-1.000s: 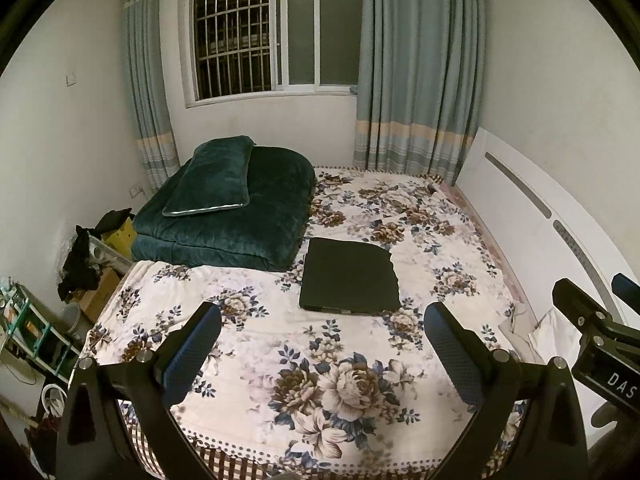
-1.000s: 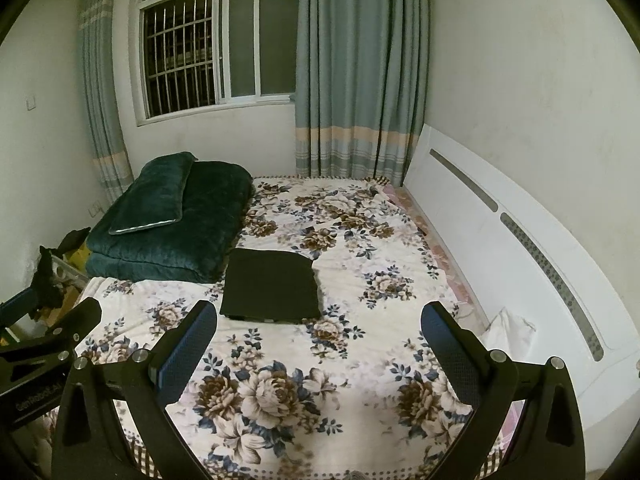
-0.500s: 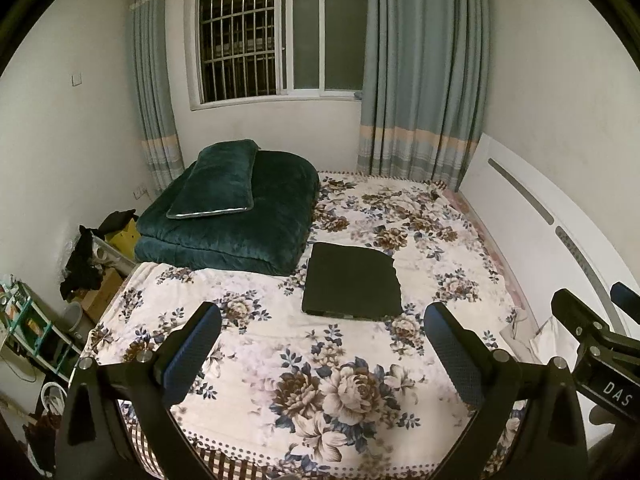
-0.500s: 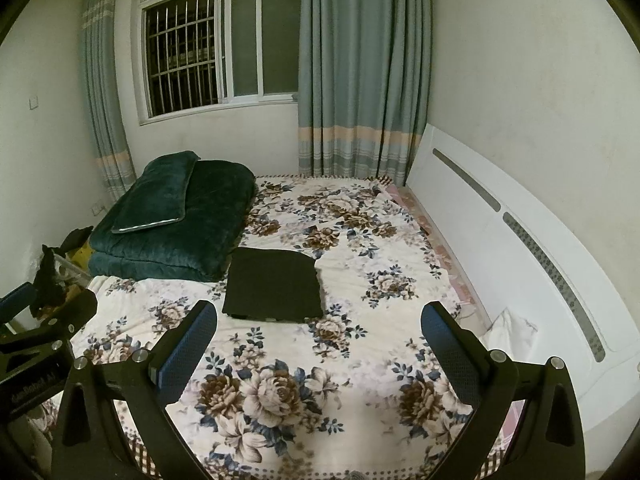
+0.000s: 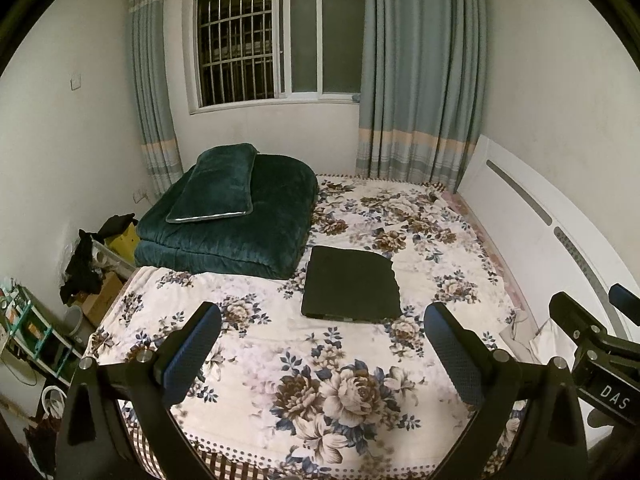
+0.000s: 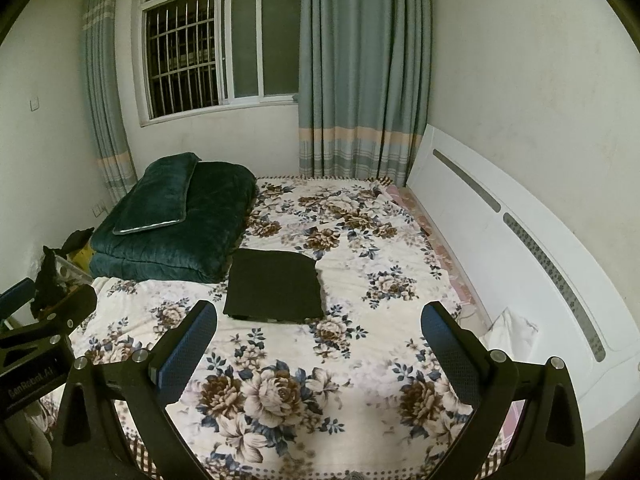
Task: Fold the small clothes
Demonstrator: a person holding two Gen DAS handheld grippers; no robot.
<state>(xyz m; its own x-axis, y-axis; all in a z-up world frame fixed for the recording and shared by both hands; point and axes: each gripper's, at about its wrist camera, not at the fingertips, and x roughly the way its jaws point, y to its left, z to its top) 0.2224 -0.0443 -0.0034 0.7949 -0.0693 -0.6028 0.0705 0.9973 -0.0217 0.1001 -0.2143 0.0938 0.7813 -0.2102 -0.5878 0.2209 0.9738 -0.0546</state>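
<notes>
Two grippers are in our hands, and both are spread wide with nothing between the fingers. The left gripper (image 5: pixel 322 346) and the right gripper (image 6: pixel 318 344) hang above the near part of the bed (image 5: pixel 248 364), side by side; in the left view we see the body of the right one at the right edge, and in the right view the left one shows at the left edge.

The task's thing, a dark garment (image 5: pixel 351 282), lies flat on the flowered sheet near the middle of the bed, well apart from both grippers. It looks already like a neat rectangle with straight edges, so we judge that the folding of this piece is done or almost done. We think it lies there, in the open middle, because the sheet gives a flat surface for pressing the folds.

Just beside its far left corner there is a folded green quilt (image 5: pixel 240 240) with a green pillow (image 5: pixel 218 190) on top, pushed to the side of the bed, probably to leave space for the work. We cannot see any other small clothes on the bed from here.
</notes>
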